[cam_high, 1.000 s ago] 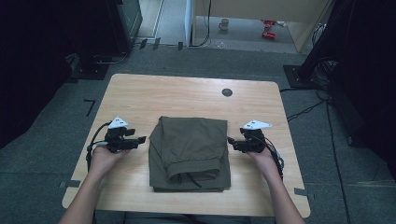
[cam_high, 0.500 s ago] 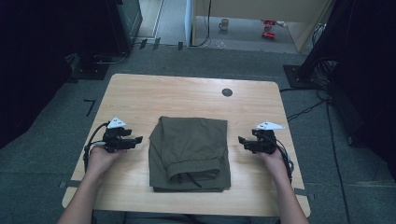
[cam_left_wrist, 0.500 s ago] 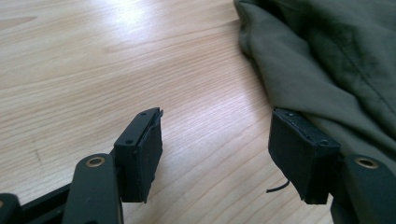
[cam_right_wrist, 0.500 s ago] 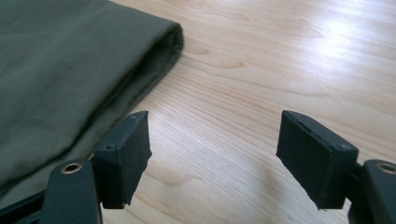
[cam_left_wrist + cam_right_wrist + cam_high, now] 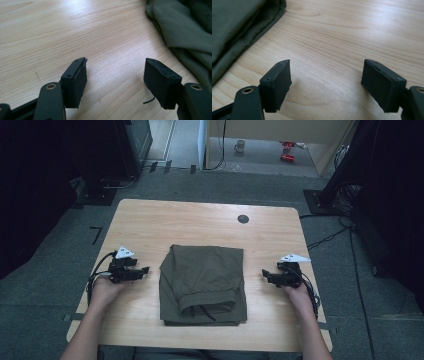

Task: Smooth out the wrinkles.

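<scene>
A folded olive-green garment [image 5: 203,284] lies in the middle of the wooden table [image 5: 210,225], its drawstring end toward the person. My left gripper [image 5: 141,270] rests on the table to the garment's left, open, with bare wood between its jaws; the garment's edge [image 5: 185,32] shows at the upper right of the left gripper view. My right gripper [image 5: 265,275] sits to the garment's right, open and holding nothing. In the right gripper view the garment [image 5: 239,27] lies at the upper left, apart from the jaws.
A round dark grommet hole [image 5: 243,219] marks the table's far side. Beyond the table lie grey floor, dark stands, cables [image 5: 325,237] at right, and a mug [image 5: 240,145] on the floor far back.
Both grippers have drawn outward from the garment's sides, the right one more so, and a little toward the person. The garment has not moved.
</scene>
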Action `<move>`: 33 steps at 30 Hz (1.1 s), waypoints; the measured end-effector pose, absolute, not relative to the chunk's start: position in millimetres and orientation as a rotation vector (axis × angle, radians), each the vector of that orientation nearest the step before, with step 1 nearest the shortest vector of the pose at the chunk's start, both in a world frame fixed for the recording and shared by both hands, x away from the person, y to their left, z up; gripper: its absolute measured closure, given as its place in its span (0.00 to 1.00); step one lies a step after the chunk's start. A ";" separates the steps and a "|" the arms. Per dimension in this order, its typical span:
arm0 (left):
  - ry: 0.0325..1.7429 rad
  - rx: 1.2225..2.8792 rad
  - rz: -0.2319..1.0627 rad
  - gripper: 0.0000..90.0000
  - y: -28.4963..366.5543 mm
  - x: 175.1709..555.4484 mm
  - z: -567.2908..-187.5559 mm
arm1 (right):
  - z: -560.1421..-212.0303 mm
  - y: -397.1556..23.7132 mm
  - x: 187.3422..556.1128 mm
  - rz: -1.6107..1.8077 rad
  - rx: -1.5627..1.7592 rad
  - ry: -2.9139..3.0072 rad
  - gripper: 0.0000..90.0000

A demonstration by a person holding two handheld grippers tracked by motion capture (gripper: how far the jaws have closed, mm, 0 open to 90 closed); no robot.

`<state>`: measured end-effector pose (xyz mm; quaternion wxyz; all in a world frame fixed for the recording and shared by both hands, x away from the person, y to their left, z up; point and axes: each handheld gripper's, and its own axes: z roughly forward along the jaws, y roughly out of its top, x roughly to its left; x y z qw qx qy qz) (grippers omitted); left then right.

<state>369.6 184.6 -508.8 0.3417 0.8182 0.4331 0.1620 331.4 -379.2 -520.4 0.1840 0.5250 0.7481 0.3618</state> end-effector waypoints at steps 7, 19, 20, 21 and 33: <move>1.094 2.123 0.466 0.34 187.6 368.3 -513.0 | -524.2 -380.1 328.9 0.963 1.409 2.115 0.18; 1.118 2.081 0.496 0.27 188.6 367.6 -517.0 | -524.6 -378.6 327.3 0.930 1.462 2.074 0.13; 1.125 2.080 0.500 0.26 188.3 367.7 -517.1 | -524.6 -378.4 327.2 0.929 1.464 2.073 0.13; 1.128 2.078 0.501 0.26 188.1 367.6 -517.1 | -524.6 -378.3 327.1 0.929 1.466 2.071 0.13; 1.162 2.066 0.515 0.24 186.2 366.8 -517.2 | -524.7 -377.4 325.8 0.916 1.492 2.048 0.11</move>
